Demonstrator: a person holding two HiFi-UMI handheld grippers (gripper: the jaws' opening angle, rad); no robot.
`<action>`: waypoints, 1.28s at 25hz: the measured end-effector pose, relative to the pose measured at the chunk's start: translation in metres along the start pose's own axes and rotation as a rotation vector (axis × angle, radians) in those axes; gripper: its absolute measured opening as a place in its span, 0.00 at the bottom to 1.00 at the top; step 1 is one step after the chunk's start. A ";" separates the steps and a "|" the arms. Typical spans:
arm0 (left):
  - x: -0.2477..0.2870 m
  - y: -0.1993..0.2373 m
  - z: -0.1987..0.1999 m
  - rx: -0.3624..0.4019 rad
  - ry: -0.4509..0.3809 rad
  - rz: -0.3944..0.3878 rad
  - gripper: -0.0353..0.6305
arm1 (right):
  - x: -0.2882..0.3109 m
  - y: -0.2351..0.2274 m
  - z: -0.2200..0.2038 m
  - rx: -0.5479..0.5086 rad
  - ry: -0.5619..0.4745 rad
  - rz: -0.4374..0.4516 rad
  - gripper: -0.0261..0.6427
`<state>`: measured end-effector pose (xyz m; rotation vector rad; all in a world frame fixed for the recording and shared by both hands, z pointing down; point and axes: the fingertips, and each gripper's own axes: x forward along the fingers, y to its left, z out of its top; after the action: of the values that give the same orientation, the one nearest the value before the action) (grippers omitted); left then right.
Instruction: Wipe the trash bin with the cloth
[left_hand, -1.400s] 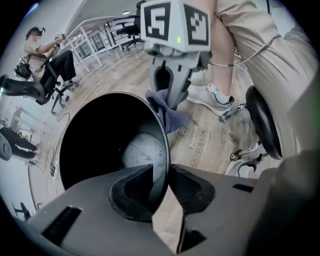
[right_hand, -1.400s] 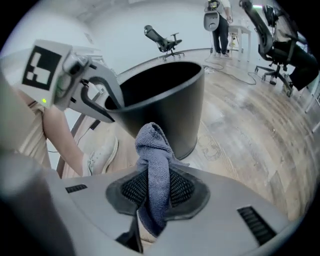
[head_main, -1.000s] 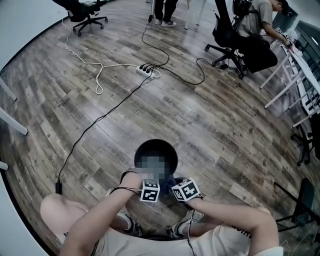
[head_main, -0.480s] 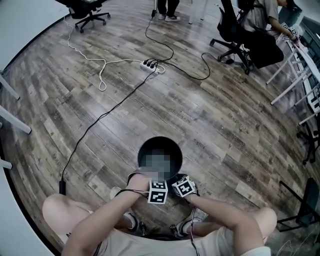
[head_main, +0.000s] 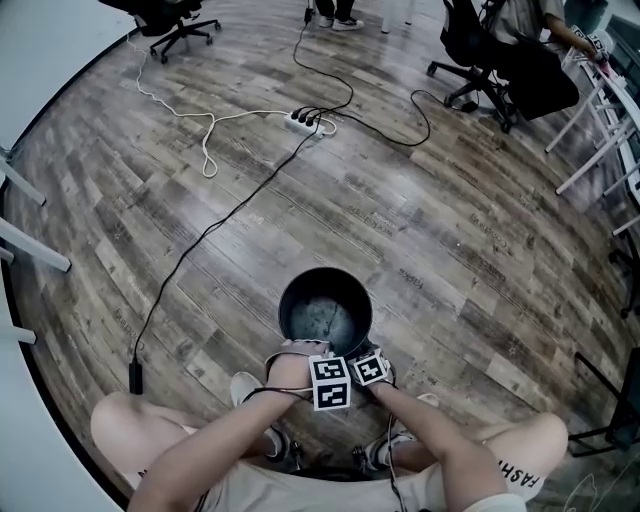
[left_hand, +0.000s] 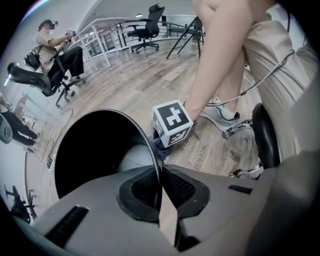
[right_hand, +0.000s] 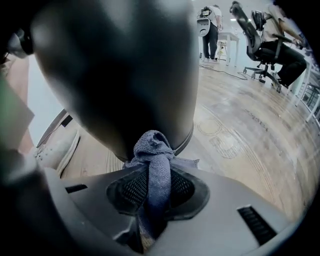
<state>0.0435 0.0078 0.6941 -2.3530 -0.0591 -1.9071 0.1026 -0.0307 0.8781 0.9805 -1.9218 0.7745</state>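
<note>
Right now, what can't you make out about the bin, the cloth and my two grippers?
- Head view: the marker cubes and hands hide the jaws of the left gripper and right gripper, and the cloth.
- Right gripper view: the trash bin fills the frame, blurred and cut off above; dirt on its wall cannot be judged.
- Left gripper view: the bin's inside is mostly black shadow.
- The bin's far outer side shows in no view.

Left gripper (left_hand: 160, 197) clamped, right gripper (right_hand: 156, 192) clamped (both pointing steeply down)
</note>
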 end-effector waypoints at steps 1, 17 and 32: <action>0.000 0.001 0.000 -0.012 0.003 0.000 0.09 | -0.001 0.000 0.001 -0.007 0.015 0.012 0.16; -0.013 0.006 -0.029 0.082 0.027 -0.029 0.31 | -0.148 0.023 0.054 0.000 0.037 0.120 0.16; 0.003 -0.011 -0.025 0.226 0.073 -0.017 0.10 | -0.174 0.054 0.084 -0.030 -0.008 0.113 0.16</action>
<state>0.0183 0.0162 0.7027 -2.1417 -0.2740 -1.8814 0.0864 -0.0104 0.6790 0.8635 -2.0035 0.8049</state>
